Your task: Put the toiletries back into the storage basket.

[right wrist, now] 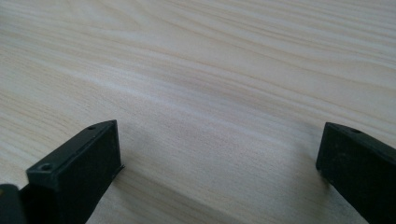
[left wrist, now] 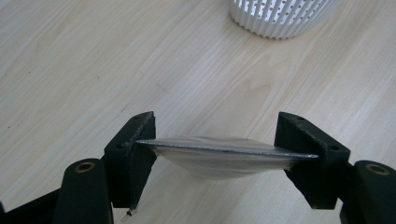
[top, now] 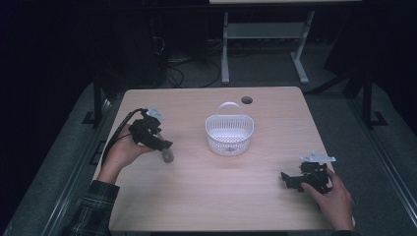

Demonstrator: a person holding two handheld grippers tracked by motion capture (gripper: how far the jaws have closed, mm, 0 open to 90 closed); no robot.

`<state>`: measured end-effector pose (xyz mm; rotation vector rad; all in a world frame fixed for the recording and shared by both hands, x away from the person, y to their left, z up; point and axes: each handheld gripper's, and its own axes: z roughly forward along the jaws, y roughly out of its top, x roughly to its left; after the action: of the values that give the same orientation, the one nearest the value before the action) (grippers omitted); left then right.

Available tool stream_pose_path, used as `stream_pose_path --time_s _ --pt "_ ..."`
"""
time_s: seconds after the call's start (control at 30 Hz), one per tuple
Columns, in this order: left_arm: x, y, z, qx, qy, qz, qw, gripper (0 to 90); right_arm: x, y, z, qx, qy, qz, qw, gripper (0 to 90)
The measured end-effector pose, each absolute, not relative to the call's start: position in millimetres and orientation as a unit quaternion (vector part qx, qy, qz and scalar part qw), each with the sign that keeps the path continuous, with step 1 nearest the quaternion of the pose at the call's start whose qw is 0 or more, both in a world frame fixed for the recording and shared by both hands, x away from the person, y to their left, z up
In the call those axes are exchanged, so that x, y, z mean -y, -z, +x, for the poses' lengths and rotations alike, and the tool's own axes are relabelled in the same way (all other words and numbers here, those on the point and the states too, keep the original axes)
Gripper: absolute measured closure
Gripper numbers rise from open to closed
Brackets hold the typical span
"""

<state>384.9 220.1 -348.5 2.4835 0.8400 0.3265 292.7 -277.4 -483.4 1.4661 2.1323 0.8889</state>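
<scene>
A thin clear packet (left wrist: 219,156) with a silvery edge lies crosswise between the jaws of my left gripper (left wrist: 217,129), its two ends touching both pads, just above the wooden table. In the high view that left gripper (top: 165,149) sits at the table's left with the greyish packet (top: 168,157) at its tip. A white slotted basket (top: 217,141) with a handle stands at the table's middle; its wall (left wrist: 280,18) shows beyond the left jaws. My right gripper (top: 286,179) rests low at the table's right; in its own view the right gripper (right wrist: 219,144) is open over bare wood.
The light wooden table (top: 206,196) has a round cable hole (top: 247,100) near its far edge. Beyond the table stands a white desk frame (top: 226,54) on a dark floor with cables. A person's hands and a plaid sleeve (top: 93,206) come in from the bottom.
</scene>
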Motion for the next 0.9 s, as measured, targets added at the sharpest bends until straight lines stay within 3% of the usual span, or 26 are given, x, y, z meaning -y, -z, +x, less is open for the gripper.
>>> stream_pose_path --time_s 0.9 --pt "-208.0 335.1 381.9 -0.304 -0.101 0.907 0.275 29.4 277.3 483.4 292.6 -0.763 -0.318 0.526 0.200 0.0"
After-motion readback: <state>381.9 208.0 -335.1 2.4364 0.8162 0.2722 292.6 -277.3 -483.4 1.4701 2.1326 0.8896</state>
